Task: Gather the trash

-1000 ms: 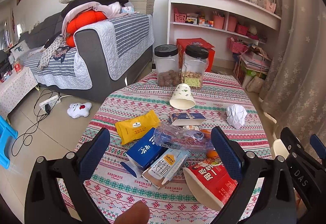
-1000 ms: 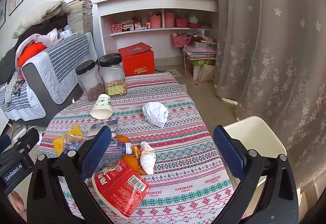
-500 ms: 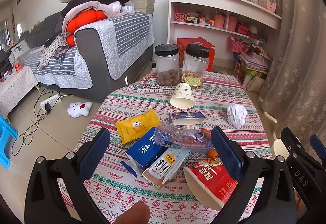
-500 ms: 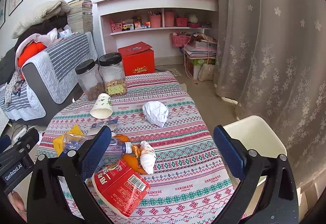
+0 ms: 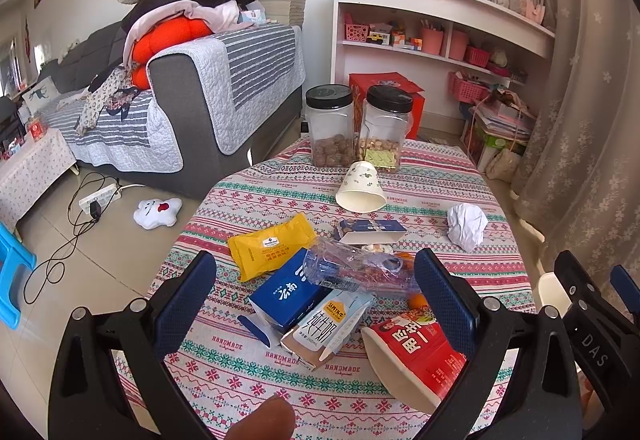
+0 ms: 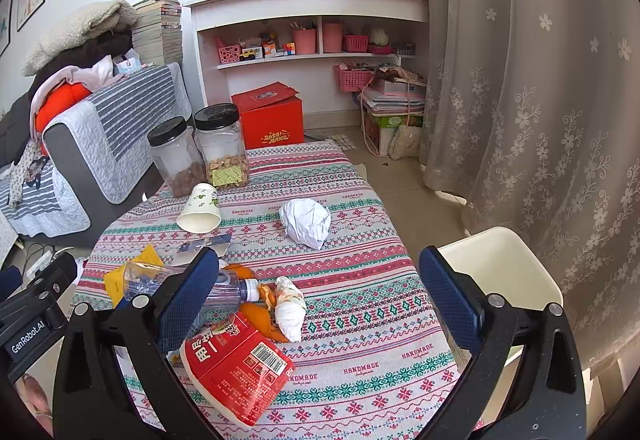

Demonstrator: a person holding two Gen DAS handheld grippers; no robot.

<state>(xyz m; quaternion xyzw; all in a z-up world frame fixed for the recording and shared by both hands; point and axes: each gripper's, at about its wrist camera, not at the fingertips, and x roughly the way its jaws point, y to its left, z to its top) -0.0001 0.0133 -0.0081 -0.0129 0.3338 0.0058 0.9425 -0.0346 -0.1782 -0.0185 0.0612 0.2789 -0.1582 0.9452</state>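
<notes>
both claws, the left gripper (image 5: 316,284) and the right gripper (image 6: 316,288), are held wide open with nothing inside. they are kept low in the frame, likely so trash like the red cup (image 6: 236,364) can be picked.

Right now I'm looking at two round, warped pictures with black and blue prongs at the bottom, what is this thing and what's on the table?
The prongs are two hand-held grippers, one in each of a person's hands, each carrying a fisheye camera looking along its fingers. One picture comes from the left gripper, the other from the right gripper. Both are open and hold nothing. On the patterned tablecloth lies trash: a red paper cup, a clear plastic bottle, a blue carton, a yellow packet, crumpled white paper and a tipped paper cup. A cream bin stands beside the table.
</notes>
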